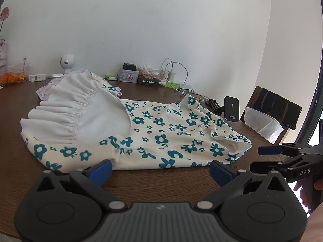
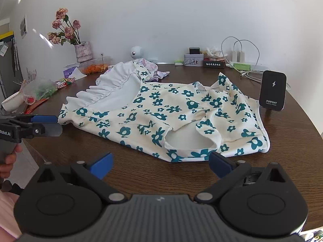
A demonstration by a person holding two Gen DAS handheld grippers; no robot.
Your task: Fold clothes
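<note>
Two grippers hover at the near edge of the brown worktop (image 2: pixel 292 145), the left gripper (image 1: pixel 160 171) and right gripper (image 2: pixel 160 164) both with jaws spread wide, holding nothing; the flowered garment (image 2: pixel 161 117) lies flat just beyond them, white ruffled hem folded back; a clear tub (image 2: pixel 94 65) holds orange pieces beside a vase of dried roses (image 2: pixel 82 52); a black wireless charger (image 2: pixel 272 89) stands just beside the garment's right edge; a tin (image 2: pixel 193 59) and cables (image 2: pixel 248 70) line the wall.
</note>
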